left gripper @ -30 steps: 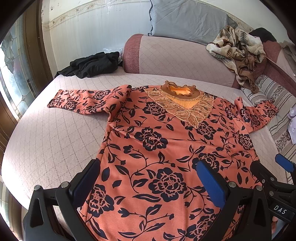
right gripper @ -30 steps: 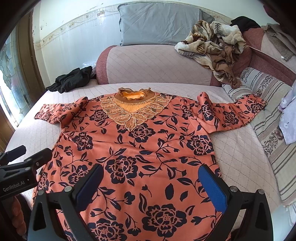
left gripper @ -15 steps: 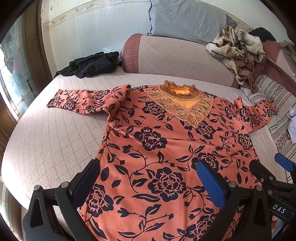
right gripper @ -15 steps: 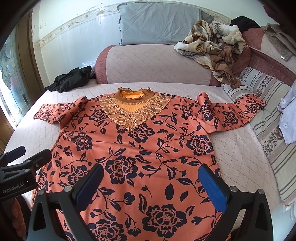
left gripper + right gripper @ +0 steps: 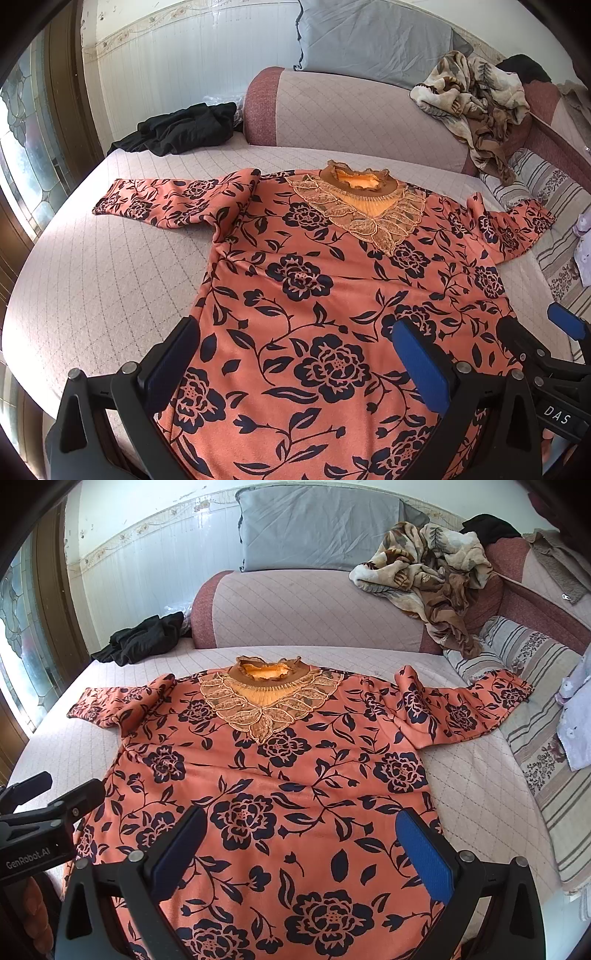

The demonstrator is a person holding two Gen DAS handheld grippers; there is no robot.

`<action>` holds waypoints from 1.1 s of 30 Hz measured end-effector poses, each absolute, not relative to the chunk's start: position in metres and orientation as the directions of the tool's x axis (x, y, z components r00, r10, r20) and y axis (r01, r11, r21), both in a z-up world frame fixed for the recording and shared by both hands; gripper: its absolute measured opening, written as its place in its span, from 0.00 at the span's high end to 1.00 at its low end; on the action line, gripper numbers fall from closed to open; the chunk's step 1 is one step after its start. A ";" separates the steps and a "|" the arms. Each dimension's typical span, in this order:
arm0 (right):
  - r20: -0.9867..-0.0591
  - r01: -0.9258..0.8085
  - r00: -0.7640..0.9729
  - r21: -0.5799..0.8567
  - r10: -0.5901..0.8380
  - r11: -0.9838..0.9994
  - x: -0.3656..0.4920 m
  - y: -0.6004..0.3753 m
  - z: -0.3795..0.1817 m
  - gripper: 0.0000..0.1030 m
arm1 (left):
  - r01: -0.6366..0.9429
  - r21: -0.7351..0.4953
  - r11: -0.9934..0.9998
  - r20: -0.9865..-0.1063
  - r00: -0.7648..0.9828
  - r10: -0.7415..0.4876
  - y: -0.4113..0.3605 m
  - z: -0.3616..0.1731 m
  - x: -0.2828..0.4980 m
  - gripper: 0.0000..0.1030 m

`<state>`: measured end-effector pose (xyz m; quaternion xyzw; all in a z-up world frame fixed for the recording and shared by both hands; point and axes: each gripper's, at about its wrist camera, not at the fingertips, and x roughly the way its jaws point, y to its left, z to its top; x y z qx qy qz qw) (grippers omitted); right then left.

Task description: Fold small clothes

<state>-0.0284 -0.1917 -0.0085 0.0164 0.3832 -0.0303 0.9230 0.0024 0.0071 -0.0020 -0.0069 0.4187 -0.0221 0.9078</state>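
An orange top with a dark floral print (image 5: 332, 295) lies flat and face up on the quilted bed, lace collar (image 5: 358, 199) at the far side, both sleeves spread out. It also shows in the right wrist view (image 5: 295, 794). My left gripper (image 5: 299, 365) is open and empty, hovering over the lower left part of the top near its hem. My right gripper (image 5: 303, 853) is open and empty over the lower right part. Each gripper shows at the edge of the other's view. The hem is hidden below the fingers.
A black garment (image 5: 181, 129) lies at the bed's far left corner. A crumpled brown blanket (image 5: 432, 572) and grey pillow (image 5: 317, 528) sit on the backrest. A striped cloth (image 5: 535, 731) and white clothing (image 5: 576, 716) lie on the right. A window is at left.
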 end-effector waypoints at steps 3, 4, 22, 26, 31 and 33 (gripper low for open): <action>-0.710 0.069 0.702 0.009 -0.042 0.998 -0.028 -0.192 -0.009 0.00 | 0.035 -0.030 0.999 -0.760 0.648 -0.045 0.006 -0.002 0.002 0.00; -0.711 0.068 0.701 0.007 -0.043 0.998 -0.028 -0.191 -0.010 0.00 | 0.034 -0.031 0.999 -0.761 0.648 -0.046 0.006 -0.002 0.002 0.00; -0.652 0.134 0.747 0.334 0.126 0.933 0.003 -0.305 0.000 0.00 | -0.198 -0.147 0.969 -0.796 0.605 0.003 0.108 -0.030 0.040 0.00; -0.630 0.328 0.777 0.417 0.009 0.848 0.041 -0.424 -0.004 0.00 | -0.340 -0.112 0.934 -0.812 0.573 0.111 0.164 -0.051 0.057 0.00; -0.679 0.550 0.708 0.357 -0.194 0.755 0.106 -0.552 -0.013 0.07 | -0.449 -0.084 0.890 -0.832 0.523 0.185 0.213 -0.075 0.071 0.00; -0.700 0.605 0.668 0.313 -0.254 0.732 0.133 -0.587 -0.015 0.09 | -0.473 -0.074 0.878 -0.834 0.512 0.206 0.223 -0.080 0.077 0.00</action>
